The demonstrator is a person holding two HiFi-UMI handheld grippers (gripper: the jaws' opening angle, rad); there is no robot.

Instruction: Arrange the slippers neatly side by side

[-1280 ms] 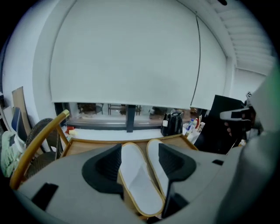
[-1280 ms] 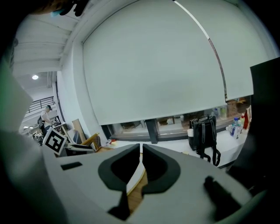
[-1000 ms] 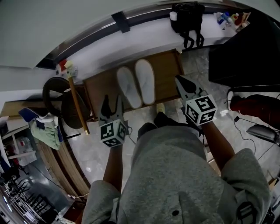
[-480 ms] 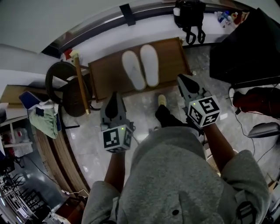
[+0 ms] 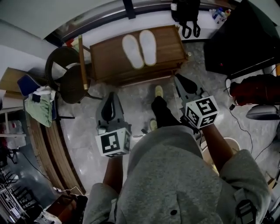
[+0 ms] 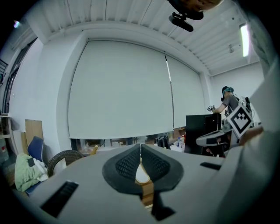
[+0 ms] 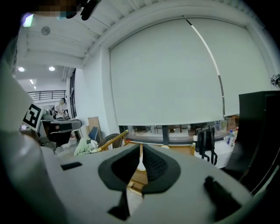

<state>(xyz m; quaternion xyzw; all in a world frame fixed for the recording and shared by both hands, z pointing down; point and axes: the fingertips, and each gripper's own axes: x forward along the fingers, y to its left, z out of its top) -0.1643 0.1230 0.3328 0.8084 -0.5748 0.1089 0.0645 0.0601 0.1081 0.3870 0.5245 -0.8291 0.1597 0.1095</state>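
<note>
Two white slippers lie side by side, touching, on a low wooden table (image 5: pixel 105 52) in the head view: the left slipper (image 5: pixel 132 50) and the right slipper (image 5: pixel 148 47). My left gripper (image 5: pixel 112 97) is held above the floor, well short of the table, jaws shut and empty. My right gripper (image 5: pixel 178 80) hovers near the table's right front corner, also shut with nothing in it. In the left gripper view the shut pads (image 6: pixel 141 154) meet at their tips, with a sliver of white slipper (image 6: pixel 141 174) and wood showing below. The right gripper view shows shut pads (image 7: pixel 141 154) in front of the table (image 7: pixel 140 176).
A round wicker chair (image 5: pixel 65 78) and a wooden stick (image 5: pixel 82 61) stand left of the table. A black bag (image 5: pixel 185 13) sits on the white ledge behind. A dark cabinet (image 5: pixel 240 39) is on the right. The person's feet (image 5: pixel 158 105) stand on the tiled floor between the grippers.
My left gripper's jaws went from open to shut, empty. Both grippers drew back from the table, and the slippers now lie farther away in the head view.
</note>
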